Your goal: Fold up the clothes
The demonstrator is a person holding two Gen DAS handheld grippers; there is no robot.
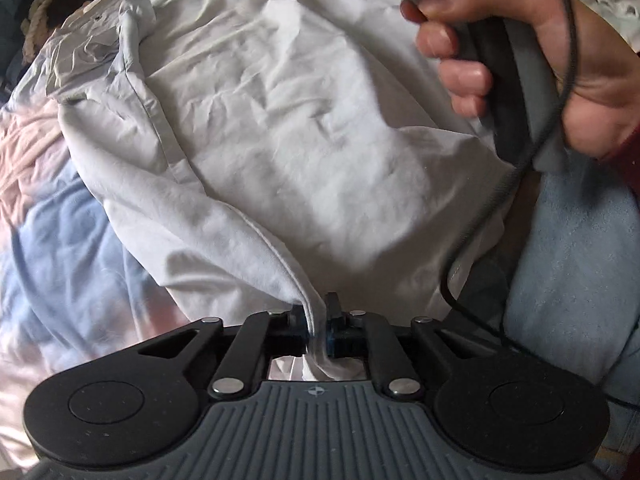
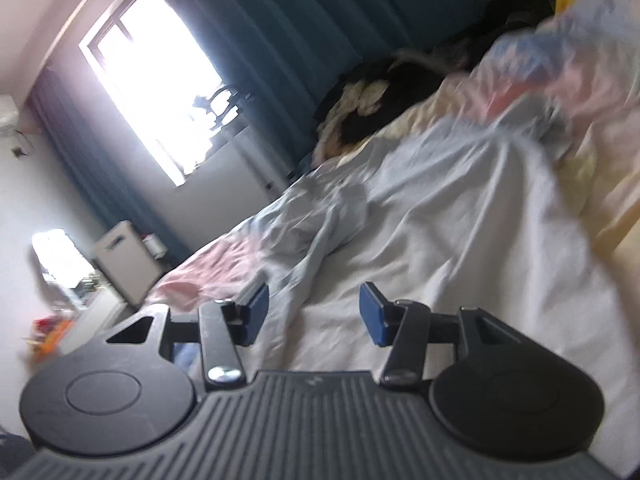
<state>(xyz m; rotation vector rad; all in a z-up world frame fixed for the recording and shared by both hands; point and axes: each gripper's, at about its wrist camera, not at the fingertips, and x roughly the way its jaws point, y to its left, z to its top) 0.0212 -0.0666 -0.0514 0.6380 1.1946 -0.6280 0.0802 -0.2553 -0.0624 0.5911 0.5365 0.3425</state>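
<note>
A hem of a wrinkled white cotton shirt point(image 1: 280, 128) is pinched by the left gripper point(image 1: 318, 322) while the right gripper point(image 2: 314, 314) is held with its jaws apart and empty.

In the left wrist view, the shirt is spread across the centre of the frame over a pastel pink-and-blue bedsheet point(image 1: 60, 216), and a stitched edge is drawn down to the lower centre, where it is clamped between the black fingers. At the upper right of that frame, a hand point(image 1: 540, 60) is wrapped around a dark grey handle, with a black cable point(image 1: 480, 216) trailing below it. In the blurred right wrist view, blue-padded fingers point(image 2: 372, 314) are seen separated above the white cloth; a bright window point(image 2: 156, 80) and teal curtains point(image 2: 304, 20) occupy the upper left.
</note>
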